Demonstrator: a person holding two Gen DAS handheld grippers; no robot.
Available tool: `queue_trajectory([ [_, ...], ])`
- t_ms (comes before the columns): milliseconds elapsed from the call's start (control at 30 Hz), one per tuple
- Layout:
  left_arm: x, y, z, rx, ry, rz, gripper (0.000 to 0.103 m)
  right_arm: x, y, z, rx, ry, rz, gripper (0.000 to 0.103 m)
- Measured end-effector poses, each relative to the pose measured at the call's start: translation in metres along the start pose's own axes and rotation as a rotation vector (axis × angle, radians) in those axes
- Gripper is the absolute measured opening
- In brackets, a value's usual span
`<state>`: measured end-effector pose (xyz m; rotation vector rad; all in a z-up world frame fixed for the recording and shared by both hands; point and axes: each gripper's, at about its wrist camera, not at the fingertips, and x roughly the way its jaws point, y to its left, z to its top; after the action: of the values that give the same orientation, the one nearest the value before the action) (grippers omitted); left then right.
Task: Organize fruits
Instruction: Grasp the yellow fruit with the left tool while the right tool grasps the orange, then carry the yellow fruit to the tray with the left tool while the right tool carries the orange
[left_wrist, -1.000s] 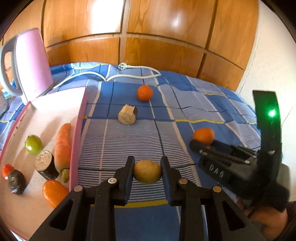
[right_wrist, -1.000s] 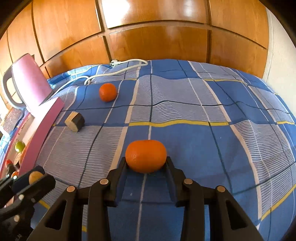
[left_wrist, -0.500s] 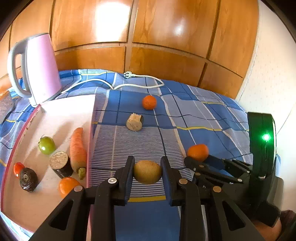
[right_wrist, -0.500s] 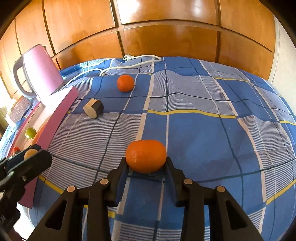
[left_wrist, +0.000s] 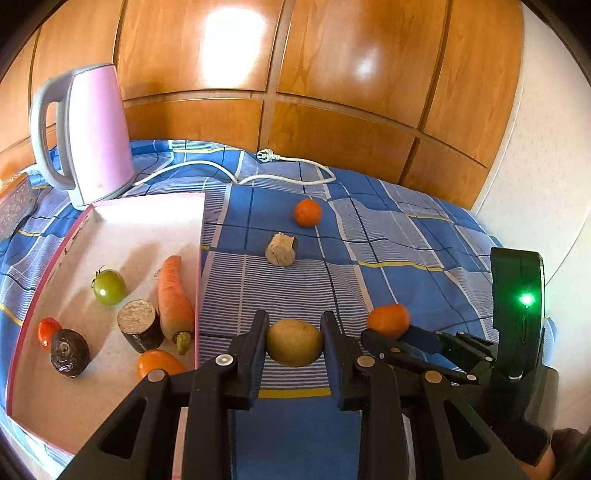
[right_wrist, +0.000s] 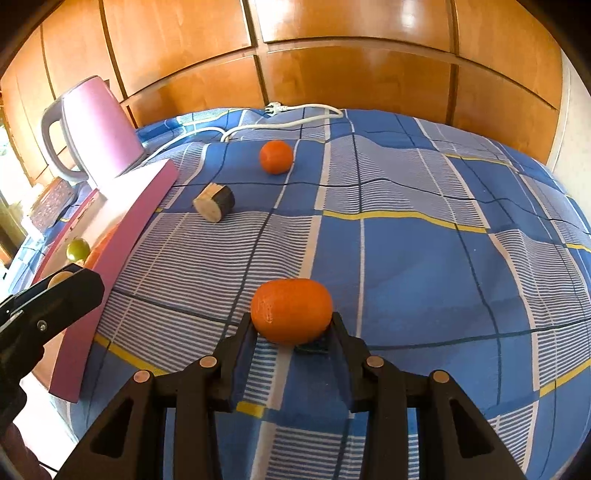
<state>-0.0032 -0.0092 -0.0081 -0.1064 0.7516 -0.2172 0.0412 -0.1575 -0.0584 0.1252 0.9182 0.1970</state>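
Observation:
My left gripper (left_wrist: 294, 341) is shut on a brownish-yellow kiwi (left_wrist: 294, 342), held above the blue checked cloth just right of the pink tray (left_wrist: 147, 225). My right gripper (right_wrist: 291, 325) is shut on an orange mandarin (right_wrist: 291, 311), also seen in the left wrist view (left_wrist: 388, 320). The tray holds a carrot (left_wrist: 173, 295), a green tomato (left_wrist: 108, 286), a red tomato (left_wrist: 48, 329), a dark round fruit (left_wrist: 69, 352), a cut dark stub (left_wrist: 139, 325) and an orange fruit (left_wrist: 159, 363). A second mandarin (left_wrist: 307, 212) and a cut stub (left_wrist: 281, 248) lie on the cloth.
A pink kettle (left_wrist: 90, 133) stands behind the tray, its white cord and plug (left_wrist: 266, 157) trailing across the cloth. Wooden cabinet doors (left_wrist: 295, 74) rise behind the bed. A patterned box (left_wrist: 14, 203) sits at far left.
Both grippers rose and drew back with their fruits, so more of the tray, kettle and cloth shows. The left gripper has shifted slightly left toward the tray.

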Motion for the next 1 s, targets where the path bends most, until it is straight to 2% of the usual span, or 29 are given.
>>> queue_trajectory([
  [300,-0.004,0.012,0.0,-0.029,-0.001,0.003,0.029,0.0,0.007,-0.001,-0.018,0.006,0.011,0.039],
  [500,-0.016,0.032,0.004,-0.075,-0.021,0.017,0.029,-0.001,0.014,0.003,-0.018,0.015,0.05,0.038],
  [767,-0.035,0.083,0.017,-0.199,-0.063,0.091,0.029,-0.006,0.048,0.015,-0.095,0.0,0.122,0.038],
  [1000,-0.039,0.119,0.019,-0.253,-0.071,0.171,0.029,-0.009,0.083,0.027,-0.176,-0.006,0.202,0.038],
])
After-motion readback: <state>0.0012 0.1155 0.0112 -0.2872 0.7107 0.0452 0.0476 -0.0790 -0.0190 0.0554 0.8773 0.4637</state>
